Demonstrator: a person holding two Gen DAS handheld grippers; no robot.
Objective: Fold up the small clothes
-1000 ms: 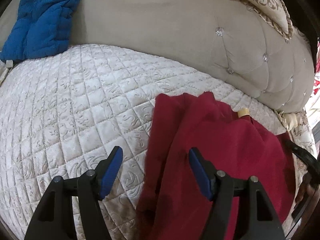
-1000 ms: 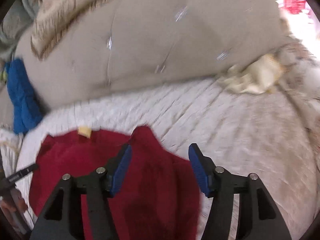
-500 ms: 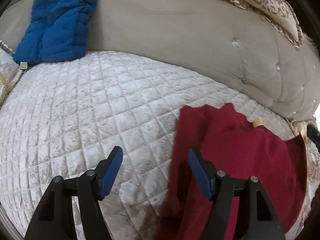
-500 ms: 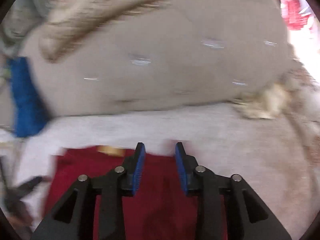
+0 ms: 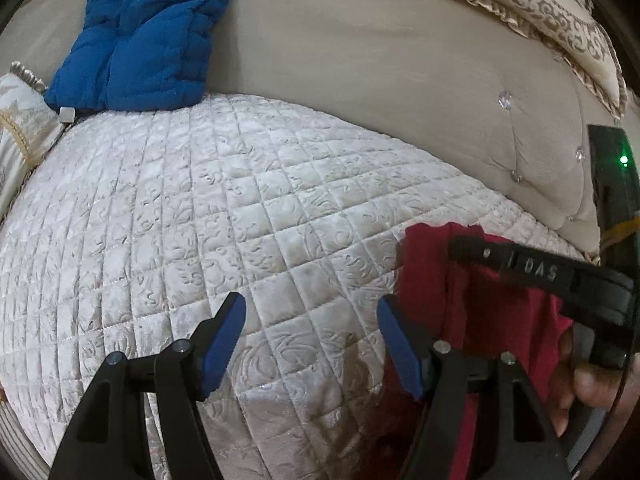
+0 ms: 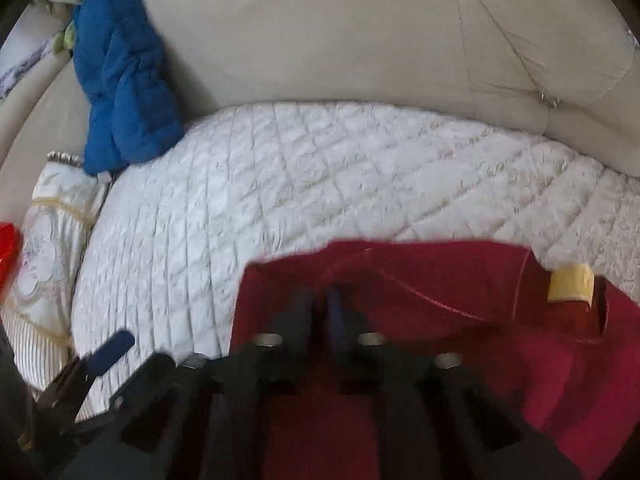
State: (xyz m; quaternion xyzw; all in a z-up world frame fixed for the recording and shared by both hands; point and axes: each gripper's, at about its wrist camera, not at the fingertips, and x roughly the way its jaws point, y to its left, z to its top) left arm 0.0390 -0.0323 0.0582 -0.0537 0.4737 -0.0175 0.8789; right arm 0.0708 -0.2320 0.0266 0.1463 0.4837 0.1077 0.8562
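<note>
Visibly, right claw (image 6: 320, 308) clamped on red garment (image 6: 460, 320)

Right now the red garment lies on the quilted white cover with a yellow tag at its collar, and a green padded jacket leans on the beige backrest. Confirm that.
One detail is wrong: the padded jacket is blue, not green, as both wrist views show. The rest stands: the red garment lies on the quilted white cover, with its yellow tag at the collar, and the jacket leans on the beige backrest.
</note>
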